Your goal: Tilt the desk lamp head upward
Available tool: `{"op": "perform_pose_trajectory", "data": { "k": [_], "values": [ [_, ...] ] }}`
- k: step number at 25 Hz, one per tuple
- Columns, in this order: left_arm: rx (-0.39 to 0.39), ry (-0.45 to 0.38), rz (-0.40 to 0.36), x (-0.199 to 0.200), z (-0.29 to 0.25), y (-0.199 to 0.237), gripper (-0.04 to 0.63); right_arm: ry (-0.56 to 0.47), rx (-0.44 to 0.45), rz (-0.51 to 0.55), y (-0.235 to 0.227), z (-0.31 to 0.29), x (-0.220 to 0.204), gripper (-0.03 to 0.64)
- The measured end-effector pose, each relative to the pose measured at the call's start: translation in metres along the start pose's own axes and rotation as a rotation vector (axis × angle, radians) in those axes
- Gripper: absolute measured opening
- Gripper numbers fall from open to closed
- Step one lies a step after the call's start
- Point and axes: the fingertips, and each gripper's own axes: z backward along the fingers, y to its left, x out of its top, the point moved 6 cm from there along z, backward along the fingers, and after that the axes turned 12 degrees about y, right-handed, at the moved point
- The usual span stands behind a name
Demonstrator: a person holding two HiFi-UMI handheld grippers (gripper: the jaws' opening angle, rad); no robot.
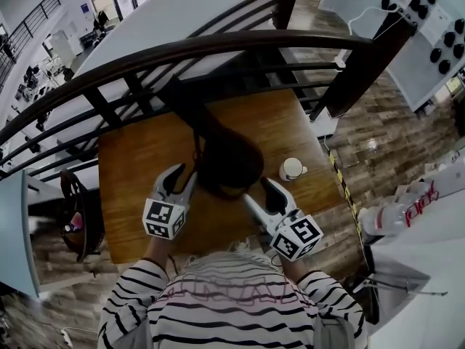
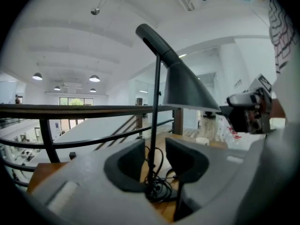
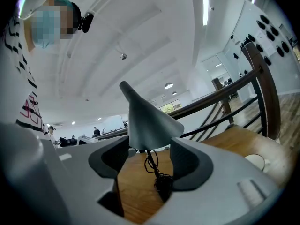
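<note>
The desk lamp has a dark cone-shaped head (image 1: 229, 162) on a thin black stem, standing in the middle of the wooden table (image 1: 138, 158). In the left gripper view the head (image 2: 187, 90) points down to the right, the stem (image 2: 154, 107) runs down between the jaws, and a coiled cable (image 2: 157, 187) lies on the base. My left gripper (image 1: 182, 173) (image 2: 154, 146) is open, its pads apart from the stem. My right gripper (image 1: 263, 189) (image 3: 149, 149) is open just below the lamp head (image 3: 147, 121), with the cable (image 3: 157, 175) beyond its jaws.
A white cup (image 1: 292, 169) (image 3: 255, 161) stands on the table to the right of the lamp. A dark curved railing (image 1: 182, 53) runs along the table's far side. Plastic bottles (image 1: 396, 217) lie on a surface at the right. A dark chair (image 1: 76, 209) stands at the left.
</note>
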Motion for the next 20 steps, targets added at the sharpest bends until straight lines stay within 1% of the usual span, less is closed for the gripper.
{"op": "perform_pose_trajectory", "data": {
  "k": [5,8,11,16,20],
  "values": [
    [-0.007,0.048,0.002,-0.007,-0.027,-0.001,0.186,0.013,0.032,-0.006,-0.01,-0.005,0.0,0.278],
    [0.011,0.066,0.007,-0.01,-0.041,-0.002,0.211,0.016,0.052,-0.007,-0.016,-0.005,-0.001,0.284],
    [0.036,0.066,-0.002,-0.012,-0.052,-0.002,0.235,0.025,0.075,-0.003,-0.022,-0.006,-0.002,0.291],
    [0.023,0.047,-0.025,-0.009,-0.067,0.0,0.231,0.025,0.118,-0.001,-0.028,-0.009,0.001,0.298],
    [0.009,0.049,-0.04,-0.008,-0.077,0.003,0.201,0.022,0.155,0.001,-0.03,-0.011,0.0,0.302]
  ]
}}
